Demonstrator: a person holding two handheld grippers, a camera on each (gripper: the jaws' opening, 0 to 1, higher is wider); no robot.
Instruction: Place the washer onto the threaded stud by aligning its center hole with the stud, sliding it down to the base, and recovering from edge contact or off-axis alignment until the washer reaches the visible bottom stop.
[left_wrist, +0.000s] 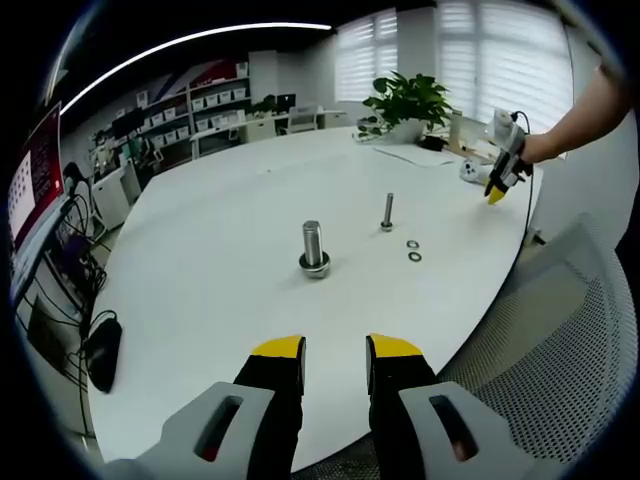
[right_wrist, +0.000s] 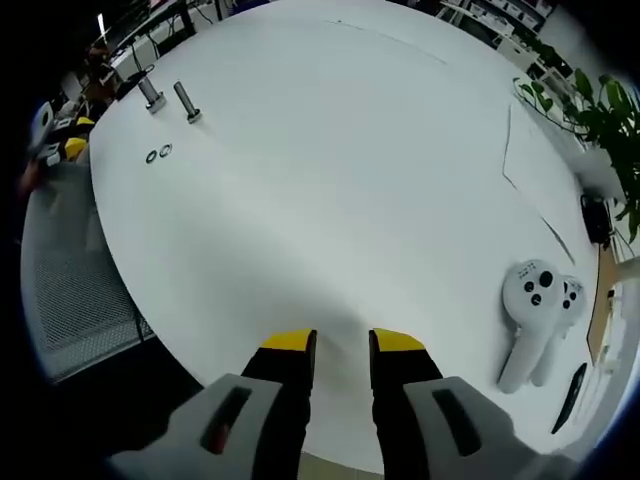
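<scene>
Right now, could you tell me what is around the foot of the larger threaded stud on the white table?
In the left gripper view, a metal ring, washer or flange, circles the larger threaded stud at its foot on the white table. The stud hides the ring's far side. Two loose washers lie apart.

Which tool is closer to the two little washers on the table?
Left. The left tool sits just short of the washers, which lie ahead of it. The right tool is far across the table from them.

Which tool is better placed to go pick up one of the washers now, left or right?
Left, probably. The left tool faces the washers beside the two studs with bare table between. From the right tool, the washers lie far across the table.
</scene>
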